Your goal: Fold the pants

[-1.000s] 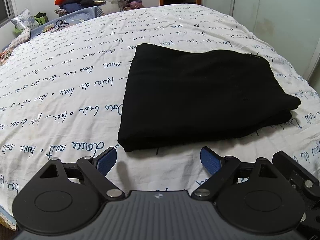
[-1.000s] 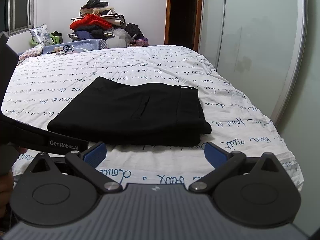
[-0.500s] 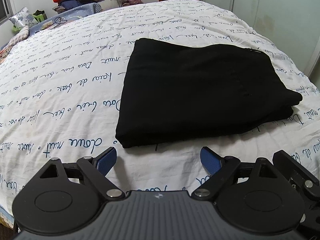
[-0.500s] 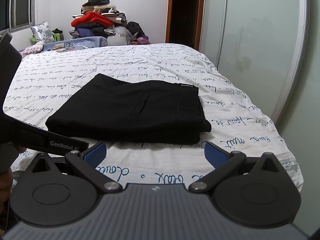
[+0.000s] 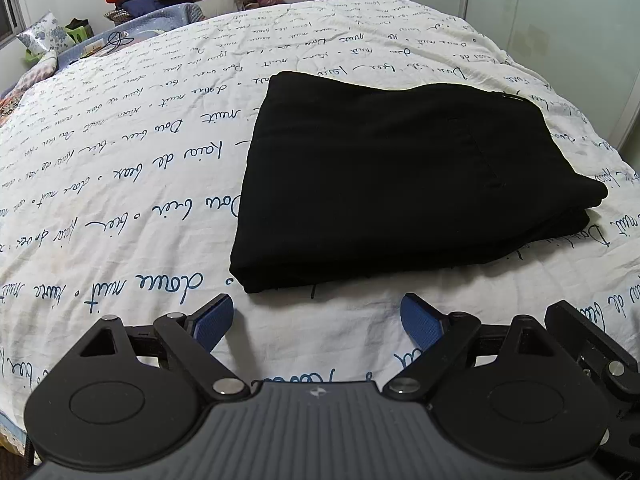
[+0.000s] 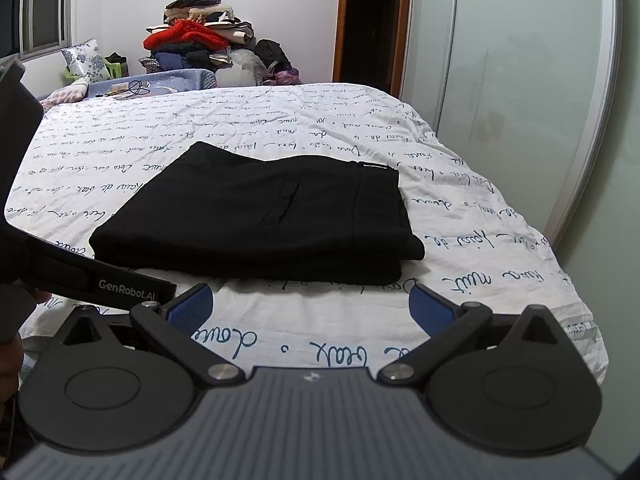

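The black pants [image 5: 404, 176] lie folded into a flat rectangular stack on the bed, waistband side toward the right. They also show in the right wrist view [image 6: 272, 216]. My left gripper [image 5: 318, 318] is open and empty, a little short of the stack's near edge. My right gripper [image 6: 312, 312] is open and empty, just short of the stack's near right part. Neither gripper touches the pants.
The bed has a white sheet [image 5: 120, 184] with blue handwriting print. A heap of clothes [image 6: 192, 44] stands beyond the far end. A pillow [image 6: 86, 60] lies at the far left. Wardrobe doors [image 6: 520, 80] line the right side. The left gripper's body [image 6: 24, 184] fills the right view's left edge.
The left gripper has tilted down slightly, so the pants sit a little higher and nearer in its view. The right gripper has shifted a little; the pants have not moved.
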Demonstrator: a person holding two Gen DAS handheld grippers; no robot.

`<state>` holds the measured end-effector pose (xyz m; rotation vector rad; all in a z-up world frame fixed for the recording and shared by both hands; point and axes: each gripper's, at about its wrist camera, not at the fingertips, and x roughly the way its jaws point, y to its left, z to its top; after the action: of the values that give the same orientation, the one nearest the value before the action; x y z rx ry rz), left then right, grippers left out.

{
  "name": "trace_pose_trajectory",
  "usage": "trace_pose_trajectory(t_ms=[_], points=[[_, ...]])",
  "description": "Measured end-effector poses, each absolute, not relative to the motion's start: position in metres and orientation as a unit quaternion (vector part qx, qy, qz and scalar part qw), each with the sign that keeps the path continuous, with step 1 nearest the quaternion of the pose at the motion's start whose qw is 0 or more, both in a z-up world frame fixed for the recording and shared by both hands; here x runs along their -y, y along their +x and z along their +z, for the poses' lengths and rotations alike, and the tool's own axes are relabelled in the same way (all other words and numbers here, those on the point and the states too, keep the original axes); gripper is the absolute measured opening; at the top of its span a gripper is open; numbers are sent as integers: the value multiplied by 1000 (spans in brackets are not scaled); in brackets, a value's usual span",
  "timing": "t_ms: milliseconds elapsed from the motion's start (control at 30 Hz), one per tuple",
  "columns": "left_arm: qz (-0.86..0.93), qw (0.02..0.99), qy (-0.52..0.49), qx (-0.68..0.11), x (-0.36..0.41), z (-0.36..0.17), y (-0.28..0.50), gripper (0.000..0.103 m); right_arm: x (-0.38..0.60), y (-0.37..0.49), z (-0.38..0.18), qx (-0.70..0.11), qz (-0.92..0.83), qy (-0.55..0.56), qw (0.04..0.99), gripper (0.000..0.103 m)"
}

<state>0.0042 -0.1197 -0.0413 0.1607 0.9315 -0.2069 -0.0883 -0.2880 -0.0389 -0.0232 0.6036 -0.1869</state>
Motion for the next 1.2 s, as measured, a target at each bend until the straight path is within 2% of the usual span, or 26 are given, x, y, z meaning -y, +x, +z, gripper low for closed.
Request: trace_pose_trajectory(t_ms=[1200], points=[[-102, 885, 81, -446, 119, -42, 4, 91, 290, -88, -41, -298, -90, -12, 950, 103]])
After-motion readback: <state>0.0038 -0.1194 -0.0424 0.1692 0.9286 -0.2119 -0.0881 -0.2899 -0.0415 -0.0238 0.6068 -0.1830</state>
